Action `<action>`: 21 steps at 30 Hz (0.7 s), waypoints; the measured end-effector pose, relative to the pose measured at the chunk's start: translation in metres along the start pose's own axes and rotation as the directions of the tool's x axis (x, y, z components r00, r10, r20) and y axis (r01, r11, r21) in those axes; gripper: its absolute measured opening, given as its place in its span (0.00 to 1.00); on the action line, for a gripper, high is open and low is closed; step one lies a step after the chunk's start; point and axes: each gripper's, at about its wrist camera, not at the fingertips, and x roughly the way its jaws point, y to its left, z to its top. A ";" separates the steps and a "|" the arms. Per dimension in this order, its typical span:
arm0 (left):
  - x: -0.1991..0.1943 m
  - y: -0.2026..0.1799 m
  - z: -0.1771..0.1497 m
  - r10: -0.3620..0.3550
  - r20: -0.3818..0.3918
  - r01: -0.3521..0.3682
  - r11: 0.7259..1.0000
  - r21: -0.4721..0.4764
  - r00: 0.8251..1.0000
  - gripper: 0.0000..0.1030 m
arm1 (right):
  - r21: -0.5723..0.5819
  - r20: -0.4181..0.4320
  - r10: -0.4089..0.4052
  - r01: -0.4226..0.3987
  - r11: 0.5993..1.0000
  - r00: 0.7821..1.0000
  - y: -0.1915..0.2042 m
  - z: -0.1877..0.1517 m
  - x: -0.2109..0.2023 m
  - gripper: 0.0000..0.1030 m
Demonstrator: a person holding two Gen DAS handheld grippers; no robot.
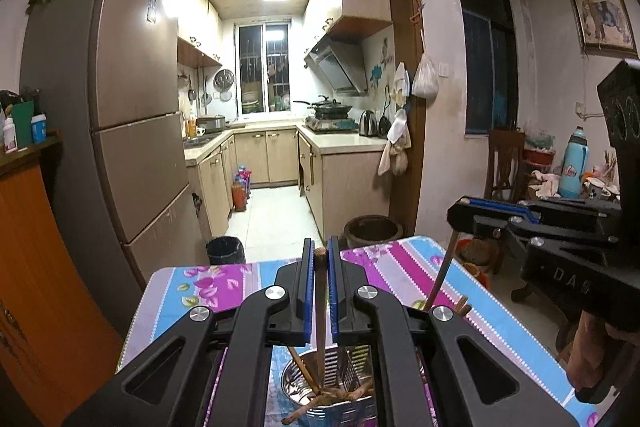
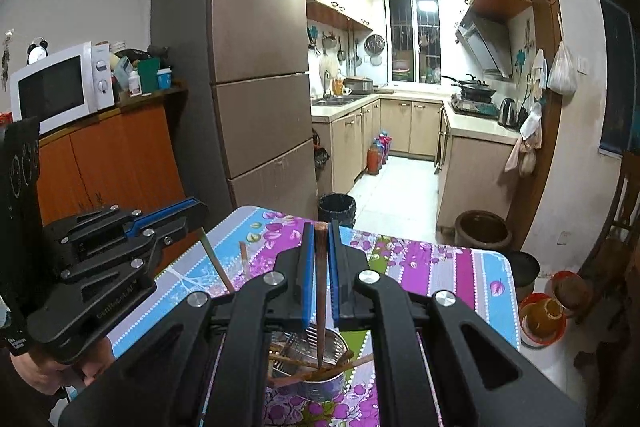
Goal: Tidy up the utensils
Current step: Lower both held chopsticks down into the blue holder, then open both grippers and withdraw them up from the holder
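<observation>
Two tools are at work, and each is clamped on a single wooden chopstick. The left tool [image 1: 319, 259] pinches a pale chopstick [image 1: 320, 307] between its blue pads, and the right tool [image 2: 320, 239] pinches a darker chopstick [image 2: 320, 291] the same way. Both sticks run lengthwise along the fingers, blunt end at 12 o'clock past the fingertips and thin tip at 6 o'clock. That axis is what the coming move seems to turn on: directly under each tip, at 6 o'clock from the pads, stands the steel utensil holder [image 1: 352, 409], so both sticks are lined up over its mouth, tips just above or inside it; the exact depth cannot be told. Neither hand looks clearly nearer, since both hang over the same opening, the right tool showing at 3 o'clock in the left view and the left tool at 9 o'clock in the right view. Inside the holder, several chopsticks [image 2: 316, 371] lie crossed and slanted, some poking over the rim, and these may deflect an incoming tip. The holder sits on the floral tabletop [image 2: 440, 267]. Beyond the far edge stand a black bin [image 2: 337, 207] and a brown crock [image 2: 482, 227] on the floor, well apart.
</observation>
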 end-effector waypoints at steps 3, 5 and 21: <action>0.004 0.002 -0.006 0.000 -0.011 0.000 1.000 -0.006 1.000 0.07 | 0.007 -0.007 0.000 0.000 1.000 1.000 -0.001 -0.003 0.004 0.05; 0.006 0.004 -0.009 0.001 -0.016 -0.001 1.000 -0.006 1.000 0.07 | 0.008 -0.010 -0.001 0.001 1.000 1.000 -0.002 -0.005 0.005 0.05; 0.014 0.008 -0.015 0.012 -0.020 -0.012 1.000 -0.008 1.000 0.07 | 0.004 -0.017 -0.007 0.007 1.000 1.000 -0.003 -0.011 0.013 0.05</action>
